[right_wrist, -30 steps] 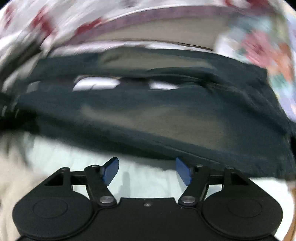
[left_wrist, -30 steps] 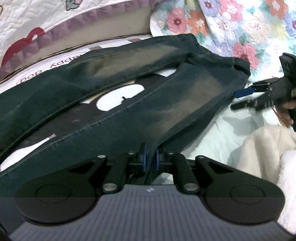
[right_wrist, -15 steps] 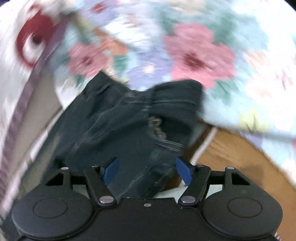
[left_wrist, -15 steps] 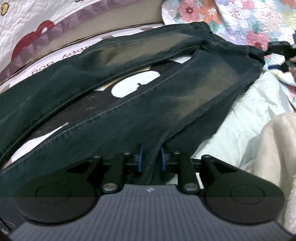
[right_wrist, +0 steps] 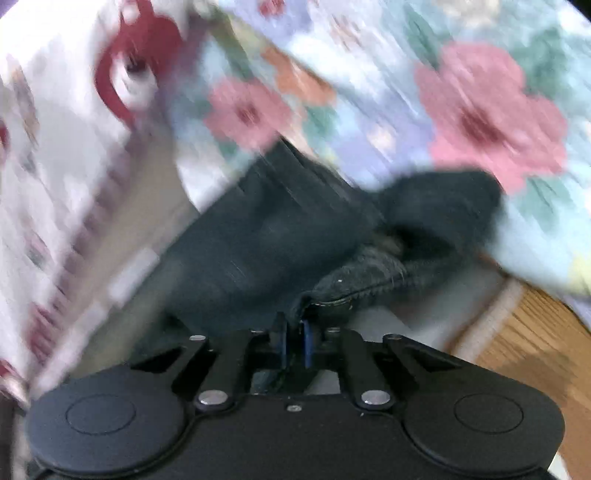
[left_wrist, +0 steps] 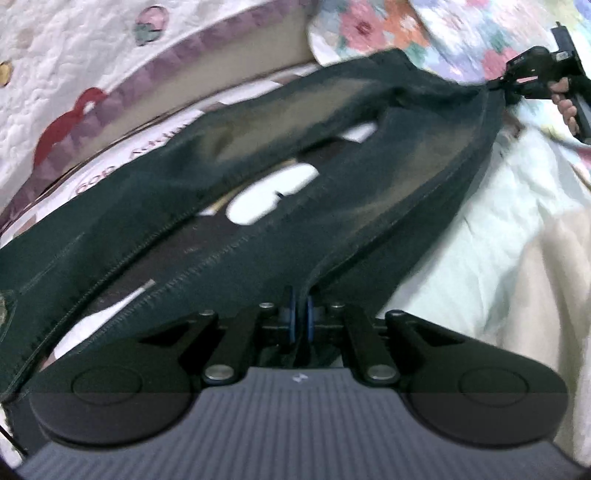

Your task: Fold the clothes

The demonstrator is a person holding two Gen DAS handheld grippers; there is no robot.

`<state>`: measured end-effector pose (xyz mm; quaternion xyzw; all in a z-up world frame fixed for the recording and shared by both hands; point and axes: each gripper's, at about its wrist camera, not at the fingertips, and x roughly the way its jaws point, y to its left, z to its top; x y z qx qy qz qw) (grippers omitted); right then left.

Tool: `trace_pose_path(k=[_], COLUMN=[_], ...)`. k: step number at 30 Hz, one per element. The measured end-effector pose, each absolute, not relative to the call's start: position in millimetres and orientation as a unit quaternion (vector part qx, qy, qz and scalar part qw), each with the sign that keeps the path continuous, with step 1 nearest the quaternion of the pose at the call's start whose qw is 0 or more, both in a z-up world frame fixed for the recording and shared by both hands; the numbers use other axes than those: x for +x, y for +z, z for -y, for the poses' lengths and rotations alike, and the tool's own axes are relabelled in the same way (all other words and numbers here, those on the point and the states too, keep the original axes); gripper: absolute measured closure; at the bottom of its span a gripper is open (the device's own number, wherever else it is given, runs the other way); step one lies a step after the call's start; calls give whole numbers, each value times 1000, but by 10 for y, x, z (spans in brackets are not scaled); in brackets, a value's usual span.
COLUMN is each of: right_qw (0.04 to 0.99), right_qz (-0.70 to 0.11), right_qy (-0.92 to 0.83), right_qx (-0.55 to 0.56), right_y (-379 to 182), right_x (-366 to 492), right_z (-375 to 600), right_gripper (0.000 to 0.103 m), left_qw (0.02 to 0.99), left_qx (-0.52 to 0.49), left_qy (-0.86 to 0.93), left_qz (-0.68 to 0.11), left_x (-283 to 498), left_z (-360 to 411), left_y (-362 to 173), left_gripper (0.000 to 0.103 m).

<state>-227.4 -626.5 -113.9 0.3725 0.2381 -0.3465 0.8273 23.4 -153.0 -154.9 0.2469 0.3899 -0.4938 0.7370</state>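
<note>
Dark faded jeans (left_wrist: pixel 332 192) lie spread across the bed, legs running to the left and waist at the upper right. My left gripper (left_wrist: pixel 300 317) is shut on the near edge of one leg. In the left wrist view my right gripper (left_wrist: pixel 496 86) pinches the waistband corner at the far right, held by a hand (left_wrist: pixel 565 99). In the right wrist view that gripper (right_wrist: pixel 293 341) is shut on the jeans' waistband hem (right_wrist: pixel 354 284), with the denim (right_wrist: pixel 266 240) stretching away to the upper left. The picture is blurred by motion.
A floral quilt (left_wrist: pixel 424 26) lies behind the waist, also seen as the floral quilt (right_wrist: pixel 461 110). A white quilted cover with a purple border (left_wrist: pixel 110 74) lines the back. A cream fleece blanket (left_wrist: pixel 546 277) lies at right. Wooden floor (right_wrist: pixel 535 332) shows past the bed edge.
My right gripper went from open near the waistband to shut on its corner and now pulls it taut. The left gripper keeps its hold on the leg edge; the jeans are stretched tighter.
</note>
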Motion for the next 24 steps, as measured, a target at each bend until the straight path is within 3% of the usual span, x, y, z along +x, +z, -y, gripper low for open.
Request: trace_pose_path(k=[6,13,14,15,17,19,20,21,24], right_qw=[849,855,856,856,854,857,859,861,865], right_qz=[-215,-256,-254,-254,-258,-256,-253,-251,-238], right_qy=[-323,-323,-324,-327,-338,-337,-336,-335,-330], right_qx=[358,316,312,309,302,295,292,288,295], right_y=[-582,-497,-469,-443,-396,-392,-395,-398,-453], right_x=[-1372,-701,-661,-624,-560,-542,-542,-543,-615], right_z=[6408,6345,6340,6332,6306,6293,6289,6285,6295], right_gripper=[95,95,95,95,95,95,95,95,94], left_qw=[736,725,720,716,710,709,719,732,768], left_qx=[271,291,293,295,308,317,322,328,331], left_qy=[-490,-487,-489,-490,-486,-479,-473,-466,-443], left_qz=[-380,-390,-395,-399,-407,-409,-394,-373,-322], left_x=[186,122,108,95,77,83,120,162,331], left_z=[1557,1538,1519,1500,1442,1387,1368,1348,1275], left_y=[-1532,-1568,-1578,-1587,-1654,-1691,-1626,-1540,-1264], left_gripper=[95,89,83,69,52,60,92,96,96])
